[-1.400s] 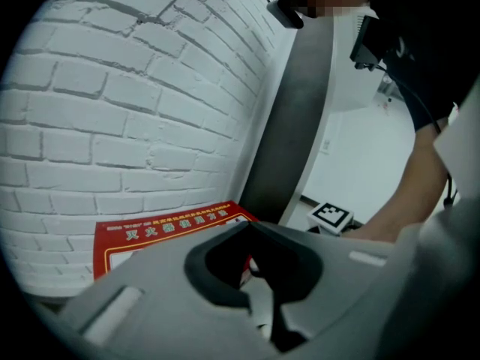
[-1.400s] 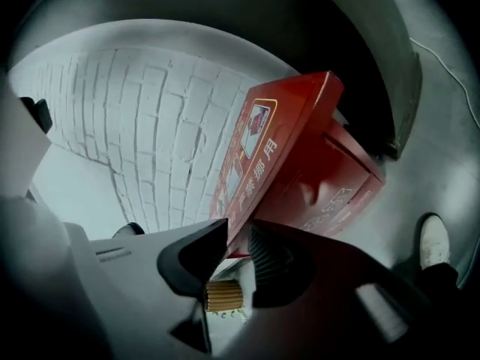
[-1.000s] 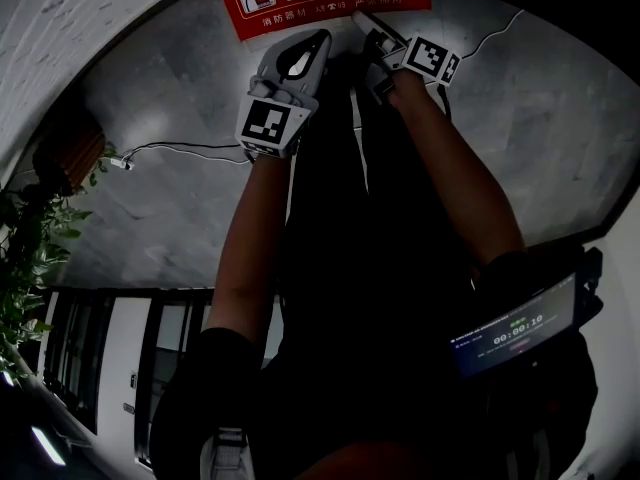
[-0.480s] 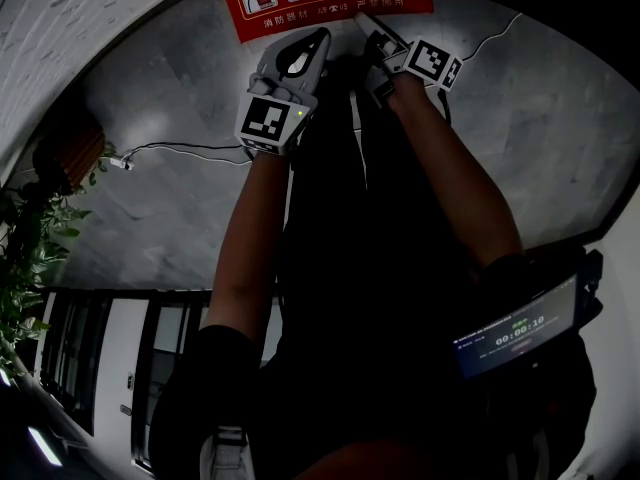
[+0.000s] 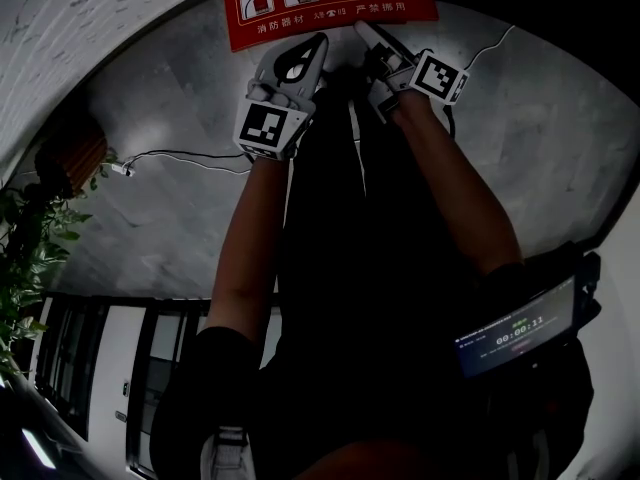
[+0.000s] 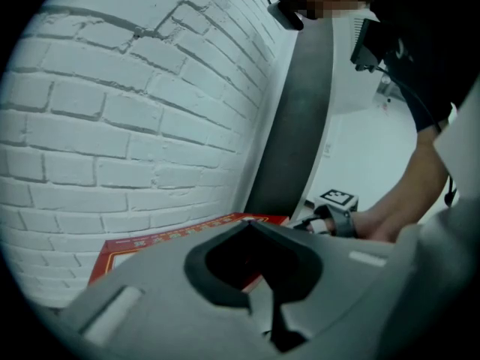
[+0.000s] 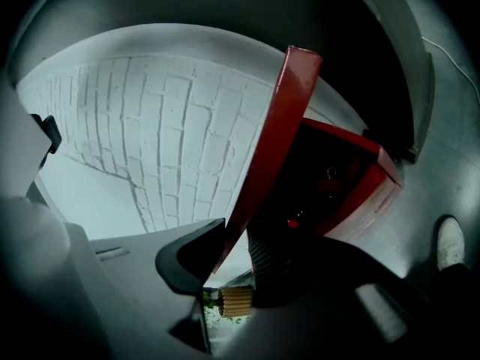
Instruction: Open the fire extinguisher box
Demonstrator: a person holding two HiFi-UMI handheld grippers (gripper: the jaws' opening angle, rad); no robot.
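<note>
**Right claw on the raised red lid**
The right claw (image 7: 232,257) has its jaws on either side of the lower edge of the lid (image 7: 281,141) and has just been closing on it. The lid stands tilted up from the red fire extinguisher box (image 7: 367,197), whose inside is dark. A white brick wall (image 7: 165,126) is behind, with grey floor (image 7: 442,156) and a pale shoe (image 7: 450,242) at right.

1. The floor (image 5: 560,138) is grey, mottled stone or concrete.
2. At its far side, by the white brick wall (image 7: 150,126), stands the red fire extinguisher box (image 7: 341,136), its lid (image 7: 276,141) tilted up.
3. A thin white cable (image 5: 190,154) trails across the left part; a second cable (image 5: 490,40) lies far right.
4. A leafy plant (image 5: 30,238) and a brown slatted planter (image 5: 70,158) stand at the left edge.
5. A white shoe (image 7: 450,242) rests near the box.
</note>
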